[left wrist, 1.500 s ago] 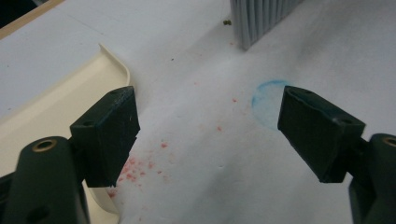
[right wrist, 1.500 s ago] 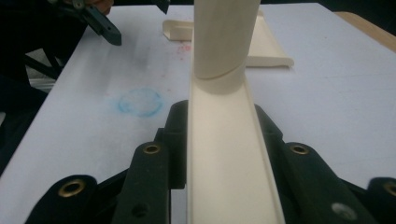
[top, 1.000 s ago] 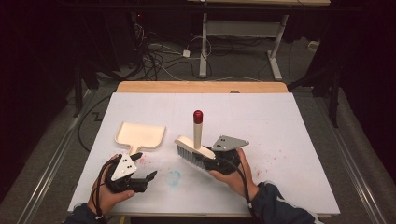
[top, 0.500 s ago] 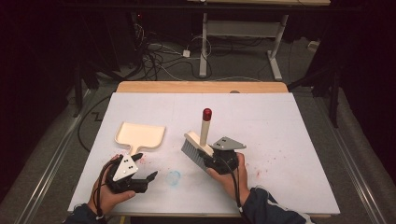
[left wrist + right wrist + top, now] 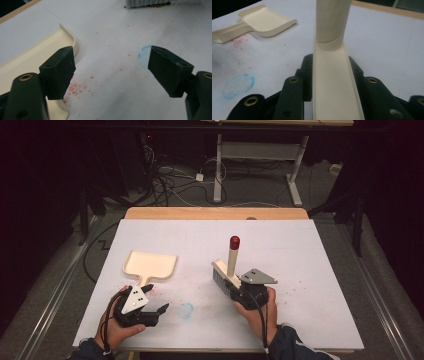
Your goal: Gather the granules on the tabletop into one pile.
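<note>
My right gripper [image 5: 239,291] is clamped on the cream back of a hand brush [image 5: 226,272], its jaws pressed against both sides; the brush's handle rises upright to a red tip, and its grey bristles rest on the white table [image 5: 310,255]. My left gripper [image 5: 156,311], near the table's near left edge, has its jaws spread wide with nothing between them. Just beyond it lies a cream dustpan [image 5: 150,265], handle toward me, with red crumbs [image 5: 75,88] scattered beside the handle. A faint blue ring [image 5: 186,309] marks the table between my grippers.
</note>
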`<state>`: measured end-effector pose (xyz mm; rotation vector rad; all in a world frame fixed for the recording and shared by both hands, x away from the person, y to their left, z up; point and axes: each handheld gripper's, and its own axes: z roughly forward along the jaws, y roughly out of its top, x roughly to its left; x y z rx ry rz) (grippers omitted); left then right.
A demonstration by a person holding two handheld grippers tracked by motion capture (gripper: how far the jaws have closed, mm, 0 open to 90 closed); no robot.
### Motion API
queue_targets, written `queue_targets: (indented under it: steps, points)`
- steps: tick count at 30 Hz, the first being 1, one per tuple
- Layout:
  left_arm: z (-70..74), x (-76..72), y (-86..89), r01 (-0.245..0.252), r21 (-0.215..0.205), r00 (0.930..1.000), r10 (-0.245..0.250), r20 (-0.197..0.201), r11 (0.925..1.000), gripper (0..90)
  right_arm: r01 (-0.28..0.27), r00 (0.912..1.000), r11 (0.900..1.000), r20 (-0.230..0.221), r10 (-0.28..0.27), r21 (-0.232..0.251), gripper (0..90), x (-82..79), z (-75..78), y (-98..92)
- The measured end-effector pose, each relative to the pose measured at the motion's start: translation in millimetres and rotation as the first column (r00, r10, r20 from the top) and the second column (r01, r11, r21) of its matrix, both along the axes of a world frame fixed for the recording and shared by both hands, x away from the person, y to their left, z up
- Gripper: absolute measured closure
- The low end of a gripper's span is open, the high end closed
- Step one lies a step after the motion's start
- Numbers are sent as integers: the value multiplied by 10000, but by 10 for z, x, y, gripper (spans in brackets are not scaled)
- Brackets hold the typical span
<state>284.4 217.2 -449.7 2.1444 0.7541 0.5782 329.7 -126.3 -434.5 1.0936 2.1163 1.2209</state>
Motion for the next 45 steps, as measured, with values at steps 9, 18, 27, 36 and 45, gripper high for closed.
queue_targets:
  steps: [9,18,27,36,45]
  points:
    - [-6,2,-10,87,115,10000,-87,-17,9999,209,-457,9976,9990,519,458,-20,676,-5,151,-127]
    - [-10,6,-14,107,281,9999,-110,104,9995,208,-748,9951,9971,646,753,-111,675,94,228,-285]
    - [-13,6,-14,86,467,9998,-93,162,9989,207,-918,9914,9949,895,953,-426,675,118,334,-509]
    - [-11,3,-5,-17,576,9997,4,227,9983,206,-1394,9852,9866,888,1469,-852,674,119,428,-882]
    - [8,-17,-2,-319,704,9992,301,254,9970,206,-2367,9707,9592,47,2403,-1548,674,0,501,-1379]
